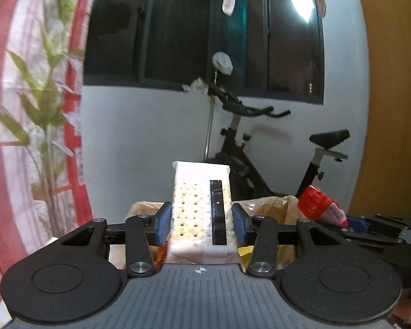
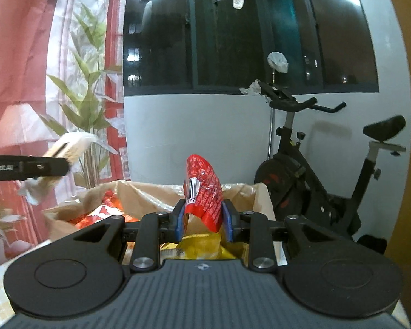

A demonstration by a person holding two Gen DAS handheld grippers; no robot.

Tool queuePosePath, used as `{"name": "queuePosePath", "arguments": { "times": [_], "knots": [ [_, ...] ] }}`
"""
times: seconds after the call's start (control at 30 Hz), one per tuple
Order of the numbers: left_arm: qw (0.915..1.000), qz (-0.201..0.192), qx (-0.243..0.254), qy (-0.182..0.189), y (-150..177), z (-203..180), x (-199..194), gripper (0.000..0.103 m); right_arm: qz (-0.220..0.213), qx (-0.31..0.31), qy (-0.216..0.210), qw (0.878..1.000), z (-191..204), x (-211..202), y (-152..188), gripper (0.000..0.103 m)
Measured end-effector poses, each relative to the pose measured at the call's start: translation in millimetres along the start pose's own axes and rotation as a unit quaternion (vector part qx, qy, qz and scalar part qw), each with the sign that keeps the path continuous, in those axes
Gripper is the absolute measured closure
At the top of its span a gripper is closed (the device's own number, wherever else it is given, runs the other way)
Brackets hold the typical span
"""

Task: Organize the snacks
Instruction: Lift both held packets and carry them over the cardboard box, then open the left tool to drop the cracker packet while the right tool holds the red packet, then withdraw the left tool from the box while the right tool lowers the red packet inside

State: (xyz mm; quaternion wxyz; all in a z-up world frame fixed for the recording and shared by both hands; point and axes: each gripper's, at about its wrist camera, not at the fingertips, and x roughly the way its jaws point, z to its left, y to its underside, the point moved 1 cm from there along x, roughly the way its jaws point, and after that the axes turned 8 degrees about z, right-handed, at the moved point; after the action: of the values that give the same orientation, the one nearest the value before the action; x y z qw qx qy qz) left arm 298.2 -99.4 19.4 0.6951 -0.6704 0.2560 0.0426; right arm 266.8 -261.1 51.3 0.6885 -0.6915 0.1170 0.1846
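Nearest to me, the left tool is clenched on a clear-wrapped cracker pack, its blue pads pressing the two long sides. The pack's long axis runs straight out along the tool's fingers and tips upward, with its sealed white end the farthest point; the near end sits back between the linkage arms. So the pack points away from the hand and toward the bag beyond.

The right tool is squeezed tight on a red snack packet, gripped low on the wrapper. The packet stands nearly upright, leaning and curling slightly, barcode side facing left, its crimped top above the pads. Its long axis is therefore closer to vertical than the cracker pack's.

Just below and ahead of both tools sits a brown paper bag, mouth open, with orange-red and yellow packets showing inside. Both held snacks hang clear above that opening, not touching it. From the right wrist view the left tool with its crackers sits off to the left, over the bag's left edge or beyond it; the right one is more centred over the mouth.

I'd judge that wherever these two are headed, each pack leads with its far end.

Behind stand an exercise bike, a dark window and a curtain.
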Motion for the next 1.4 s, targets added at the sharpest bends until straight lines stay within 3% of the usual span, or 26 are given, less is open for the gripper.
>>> {"name": "queuePosePath", "arguments": {
  "times": [0.13,0.33,0.43,0.53,0.6,0.67,1.0,1.4],
  "knots": [
    [0.9996,0.025,-0.012,0.006,1.6,-4.6,26.7,0.054,0.023,-0.002,0.009,1.000,-4.6,23.3,-2.2,0.074],
    [0.9990,0.040,0.016,0.007,7.9,-10.6,46.8,0.054,0.058,0.002,0.020,0.998,-13.6,43.8,7.9,0.073],
    [0.9992,0.034,0.021,0.003,7.9,-7.2,47.4,0.048,0.067,0.011,0.013,0.998,-18.9,44.1,13.0,0.070],
    [0.9991,0.033,0.027,-0.004,7.5,-5.6,44.8,0.043,0.070,0.014,0.011,0.997,-21.2,41.1,13.8,0.054],
    [0.9990,0.033,0.030,-0.008,8.0,-3.2,40.5,0.043,0.068,0.018,0.010,0.998,-21.9,36.6,14.4,0.044],
    [0.9990,0.035,0.025,-0.009,7.4,-0.2,34.5,0.041,0.067,0.019,0.012,0.998,-21.8,32.5,15.2,0.043],
    [0.9985,0.051,0.007,-0.019,14.8,26.7,-9.5,0.040,0.058,0.037,0.010,0.998,-13.5,0.6,21.6,0.041],
    [0.9970,0.066,-0.012,-0.038,52.5,64.0,-67.9,0.040,0.037,0.056,0.011,0.998,2.0,-40.7,42.8,0.040]
  ]
}}
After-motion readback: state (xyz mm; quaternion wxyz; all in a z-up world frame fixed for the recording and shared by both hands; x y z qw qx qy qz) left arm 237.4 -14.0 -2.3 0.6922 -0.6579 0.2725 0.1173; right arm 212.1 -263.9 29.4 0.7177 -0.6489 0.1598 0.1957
